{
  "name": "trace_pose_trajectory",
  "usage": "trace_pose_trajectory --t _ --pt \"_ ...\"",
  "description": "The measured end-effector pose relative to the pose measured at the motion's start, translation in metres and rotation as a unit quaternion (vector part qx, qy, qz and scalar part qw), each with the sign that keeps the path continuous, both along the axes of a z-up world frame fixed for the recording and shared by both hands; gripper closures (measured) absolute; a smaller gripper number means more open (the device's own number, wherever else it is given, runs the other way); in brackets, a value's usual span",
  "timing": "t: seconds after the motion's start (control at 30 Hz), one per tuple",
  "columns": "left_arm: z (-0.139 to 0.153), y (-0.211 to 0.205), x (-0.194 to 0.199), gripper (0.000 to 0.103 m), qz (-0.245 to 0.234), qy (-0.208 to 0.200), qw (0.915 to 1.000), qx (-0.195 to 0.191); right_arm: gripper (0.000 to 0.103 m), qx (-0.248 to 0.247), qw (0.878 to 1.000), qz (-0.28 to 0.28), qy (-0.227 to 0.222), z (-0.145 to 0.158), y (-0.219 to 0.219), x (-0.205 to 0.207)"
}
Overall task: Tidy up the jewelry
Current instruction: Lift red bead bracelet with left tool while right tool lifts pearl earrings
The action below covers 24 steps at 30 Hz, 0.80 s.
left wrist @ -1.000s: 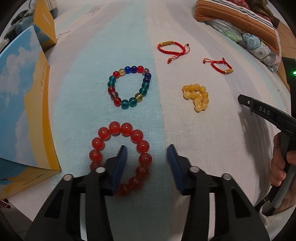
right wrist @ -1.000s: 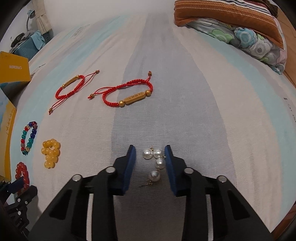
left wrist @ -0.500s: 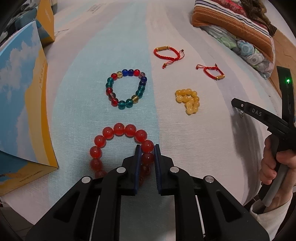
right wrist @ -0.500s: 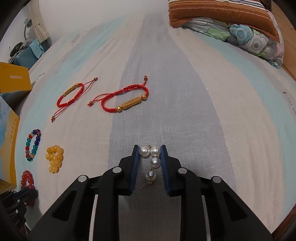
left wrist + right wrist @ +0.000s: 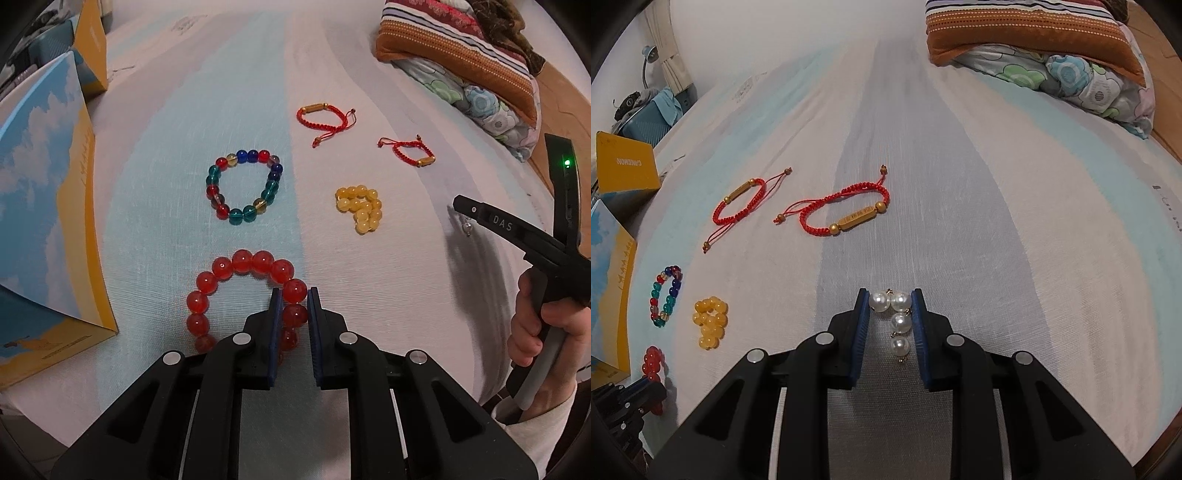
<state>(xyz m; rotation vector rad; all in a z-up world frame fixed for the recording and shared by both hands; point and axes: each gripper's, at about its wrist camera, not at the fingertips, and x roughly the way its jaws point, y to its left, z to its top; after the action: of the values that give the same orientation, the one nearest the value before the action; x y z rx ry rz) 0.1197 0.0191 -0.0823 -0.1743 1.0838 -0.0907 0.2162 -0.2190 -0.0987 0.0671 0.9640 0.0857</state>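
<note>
While both jaws pinch the red bead bracelet (image 5: pixel 236 291) and pearls (image 5: pixel 895 314), bare sheet (image 5: pixel 1015 240) lies beyond.

Red bead bracelet (image 5: pixel 236 291) near beads hidden behind left tongs (image 5: pixel 294 295).

left gripper (image 5: pixel 294 295) jaws clamped on red bead bracelet (image 5: pixel 236 291), striped sheet (image 5: pixel 388 266)

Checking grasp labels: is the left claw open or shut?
Shut: the left claw pinches one bead of the red bead bracelet, both pads against it.
</note>
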Motion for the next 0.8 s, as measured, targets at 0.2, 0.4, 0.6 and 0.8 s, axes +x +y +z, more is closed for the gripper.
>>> trace_pose_trajectory --t 0.2,0.4,0.6,0.8 --pt "0.007 0.0 -0.002 0.09 0.0 -0.009 1.0 -0.003 0.081 0.001 1.0 0.0 -0.007 0.003 0.0 -0.002" --pt "0.015 -0.001 -0.005 0.09 -0.002 -0.018 0.9998 -0.004 0.081 0.001 1.0 0.002 -0.016 0.007 0.002 -0.003" --pt "0.026 -0.001 -0.006 0.09 0.002 -0.027 0.9996 0.005 0.081 0.004 1.0 0.005 -0.017 0.009 0.002 -0.003" --pt "0.036 -0.001 -0.006 0.09 0.008 -0.032 0.9994 0.01 0.081 0.006 1.0 0.005 -0.021 0.013 0.002 -0.006"
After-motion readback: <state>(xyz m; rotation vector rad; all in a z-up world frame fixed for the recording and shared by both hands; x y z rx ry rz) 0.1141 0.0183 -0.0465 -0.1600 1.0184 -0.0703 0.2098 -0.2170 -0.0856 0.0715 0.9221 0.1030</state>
